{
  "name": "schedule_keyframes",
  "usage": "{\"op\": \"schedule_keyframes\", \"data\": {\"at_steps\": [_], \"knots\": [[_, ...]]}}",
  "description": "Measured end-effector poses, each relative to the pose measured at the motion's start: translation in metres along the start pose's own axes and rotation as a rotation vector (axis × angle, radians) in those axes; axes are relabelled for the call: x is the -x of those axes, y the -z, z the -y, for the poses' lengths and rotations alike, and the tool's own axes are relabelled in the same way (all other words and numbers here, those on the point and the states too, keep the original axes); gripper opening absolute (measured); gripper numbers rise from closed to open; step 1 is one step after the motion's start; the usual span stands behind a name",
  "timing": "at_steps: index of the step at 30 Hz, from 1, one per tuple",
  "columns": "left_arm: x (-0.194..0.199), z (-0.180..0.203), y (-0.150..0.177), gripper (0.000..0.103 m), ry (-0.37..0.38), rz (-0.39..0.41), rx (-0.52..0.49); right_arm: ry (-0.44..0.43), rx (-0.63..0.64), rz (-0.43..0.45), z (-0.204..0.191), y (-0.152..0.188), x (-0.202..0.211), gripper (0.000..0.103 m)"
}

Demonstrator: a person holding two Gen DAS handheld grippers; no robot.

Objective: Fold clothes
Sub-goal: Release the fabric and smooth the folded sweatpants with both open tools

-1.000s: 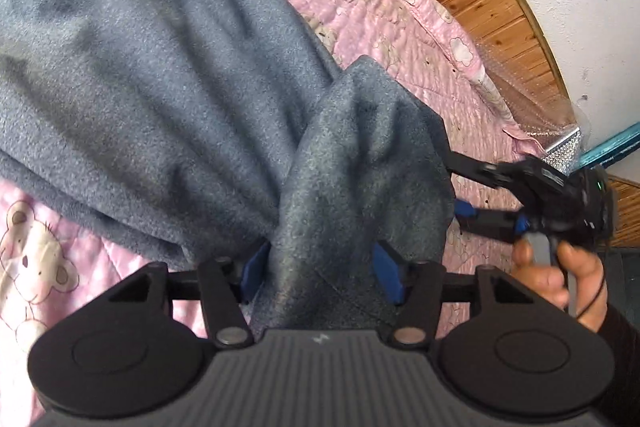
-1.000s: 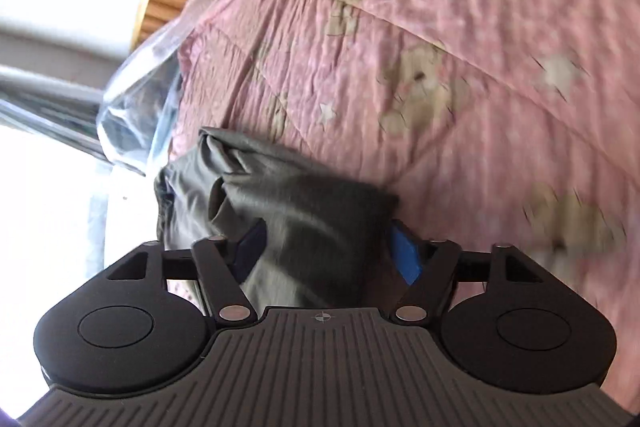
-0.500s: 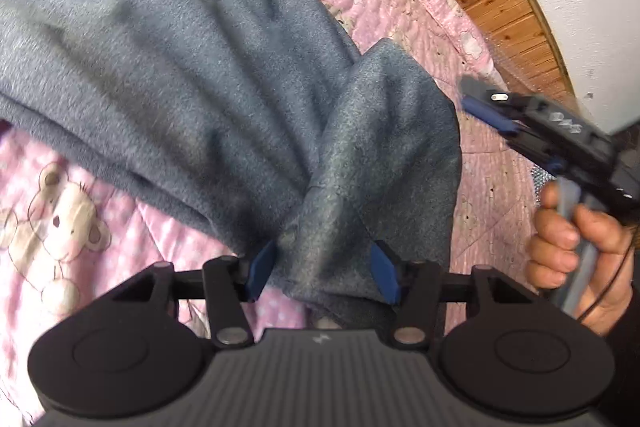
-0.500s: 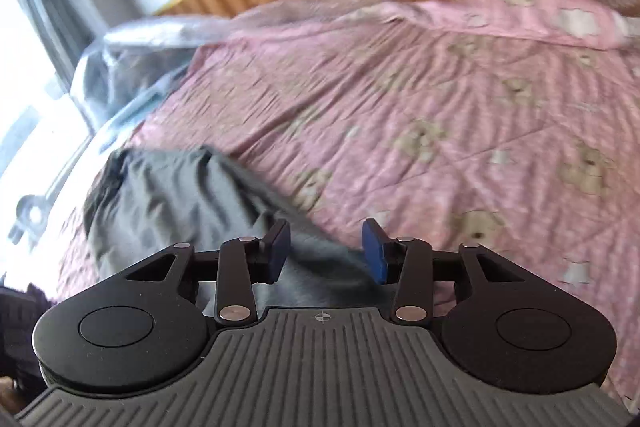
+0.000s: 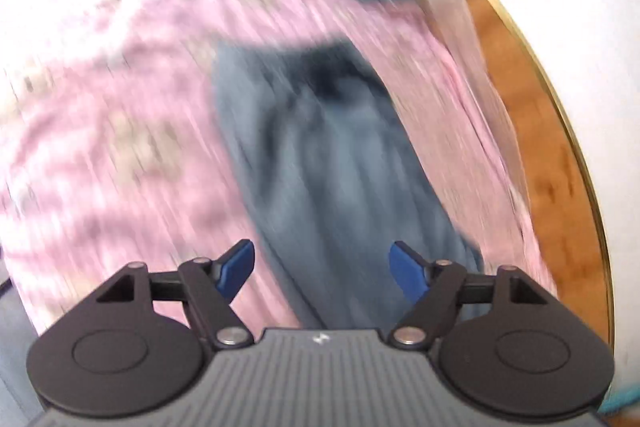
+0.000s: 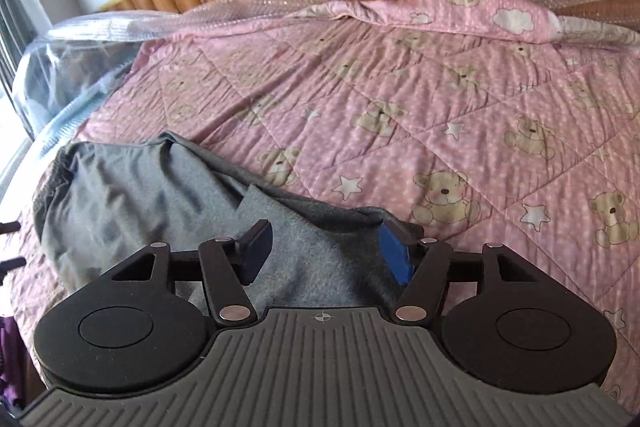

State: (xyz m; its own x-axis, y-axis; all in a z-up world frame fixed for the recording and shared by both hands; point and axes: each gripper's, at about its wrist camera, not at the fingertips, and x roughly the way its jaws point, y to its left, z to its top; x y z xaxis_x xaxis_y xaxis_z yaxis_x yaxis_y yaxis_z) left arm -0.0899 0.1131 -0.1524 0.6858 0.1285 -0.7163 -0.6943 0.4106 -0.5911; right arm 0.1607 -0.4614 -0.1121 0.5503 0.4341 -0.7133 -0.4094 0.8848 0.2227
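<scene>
The grey garment [image 6: 132, 195] lies bunched at lower left of the right wrist view, on the pink bear-print quilt [image 6: 460, 99], set aside near the bed's edge, we judge, so the open quilt remains free for folding; in the blurred left view it [image 5: 332, 163] runs down the centre. The right gripper [image 6: 324, 251] and left gripper [image 5: 322, 267] stand apart, pads pressing nothing. A second ago each pinched cloth; both jaws have just been opening, and the fabric now lies released beneath them.
</scene>
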Motion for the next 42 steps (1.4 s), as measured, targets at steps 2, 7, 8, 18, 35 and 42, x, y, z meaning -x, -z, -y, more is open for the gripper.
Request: {"op": "schedule_keyframes", "data": {"at_steps": [2,7,8,18,35,42], "knots": [[-0.017,-0.019,-0.039,0.076,0.011,0.03,0.048,0.041,0.022,0.024,-0.023,-0.001,0.007,0.071],[-0.066,-0.034,-0.089,0.076,-0.004,-0.064,0.015,0.07,0.026,-0.004,-0.104,-0.007,-0.013,0.075],[-0.073,-0.031,-0.095,0.076,-0.021,-0.098,-0.024,0.059,0.033,-0.024,-0.126,-0.008,-0.024,0.077],[-0.111,0.001,-0.108,0.09,-0.022,-0.263,-0.283,0.054,0.224,-0.265,-0.305,0.011,-0.149,0.082],[-0.122,0.027,-0.104,0.054,-0.106,-0.349,-0.532,0.134,0.28,-0.421,-0.373,0.004,-0.227,0.098],[-0.117,0.025,-0.115,0.017,-0.035,-0.39,-0.514,0.138,0.251,-0.417,-0.369,0.007,-0.228,0.101]]}}
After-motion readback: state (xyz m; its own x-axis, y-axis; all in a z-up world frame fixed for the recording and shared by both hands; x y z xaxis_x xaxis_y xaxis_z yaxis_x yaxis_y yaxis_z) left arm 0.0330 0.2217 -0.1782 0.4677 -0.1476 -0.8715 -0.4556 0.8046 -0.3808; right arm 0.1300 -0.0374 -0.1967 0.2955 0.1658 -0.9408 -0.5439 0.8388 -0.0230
